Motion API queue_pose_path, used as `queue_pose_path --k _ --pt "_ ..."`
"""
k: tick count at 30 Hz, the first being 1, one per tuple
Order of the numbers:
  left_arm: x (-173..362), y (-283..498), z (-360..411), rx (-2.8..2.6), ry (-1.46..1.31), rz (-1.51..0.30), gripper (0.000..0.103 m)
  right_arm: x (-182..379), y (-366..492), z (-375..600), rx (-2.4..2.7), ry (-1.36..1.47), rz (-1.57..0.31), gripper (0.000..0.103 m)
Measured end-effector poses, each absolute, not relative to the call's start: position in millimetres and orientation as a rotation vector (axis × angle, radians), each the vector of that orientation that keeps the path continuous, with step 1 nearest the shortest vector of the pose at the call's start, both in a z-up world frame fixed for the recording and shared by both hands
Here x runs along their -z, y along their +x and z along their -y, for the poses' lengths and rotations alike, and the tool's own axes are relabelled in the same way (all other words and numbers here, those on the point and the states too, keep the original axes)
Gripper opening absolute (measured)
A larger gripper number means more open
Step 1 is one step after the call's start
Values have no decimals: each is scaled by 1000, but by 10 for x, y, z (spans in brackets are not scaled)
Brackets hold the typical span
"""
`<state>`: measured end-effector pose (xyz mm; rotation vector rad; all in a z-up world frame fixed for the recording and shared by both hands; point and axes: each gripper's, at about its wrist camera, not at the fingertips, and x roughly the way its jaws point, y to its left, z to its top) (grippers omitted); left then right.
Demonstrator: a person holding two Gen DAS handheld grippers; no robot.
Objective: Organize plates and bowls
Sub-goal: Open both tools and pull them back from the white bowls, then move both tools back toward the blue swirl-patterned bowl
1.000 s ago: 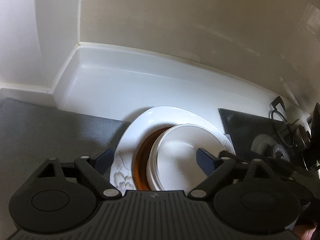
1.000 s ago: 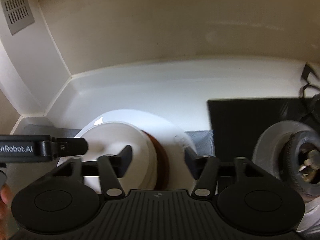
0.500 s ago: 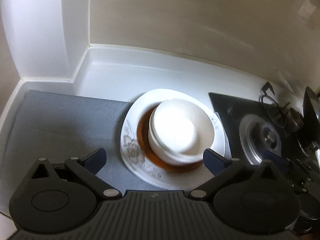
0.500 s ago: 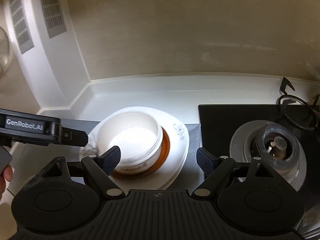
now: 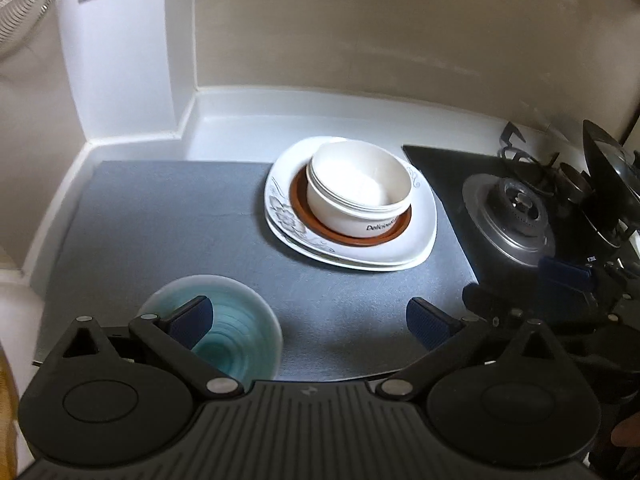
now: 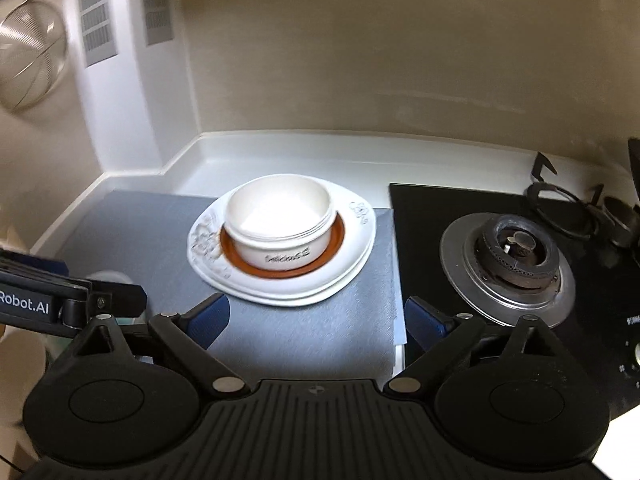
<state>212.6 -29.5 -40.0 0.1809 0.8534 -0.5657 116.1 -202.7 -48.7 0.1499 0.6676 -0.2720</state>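
Stacked white bowls (image 6: 280, 228) on an orange saucer (image 6: 338, 246) and white plates (image 6: 352, 272) sat on the grey tabletop (image 6: 312, 336) ahead of the right gripper (image 6: 316, 320), whose fingers had just been opening with nothing between them, while the left gripper (image 5: 310, 320), fingers apart, had a teal bowl (image 5: 236, 344) beside its left finger.

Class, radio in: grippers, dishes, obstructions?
Left gripper and right gripper open, empty. White bowl stacked on plates. Teal bowl loose. Path clear.

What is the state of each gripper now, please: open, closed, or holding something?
Left gripper: open, holding nothing.
Right gripper: open, its jaws have just been opening, nothing between them.
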Motion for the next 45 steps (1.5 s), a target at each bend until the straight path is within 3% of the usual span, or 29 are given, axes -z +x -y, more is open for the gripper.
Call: queue_pose_path --k 25,45 --pt "229 1645 428 852 221 -730 103 317 358 1495 427 29 -602 97" --pt "48 1216 732 659 304 -740 103 273 -240 2081 333 138 -484 99"
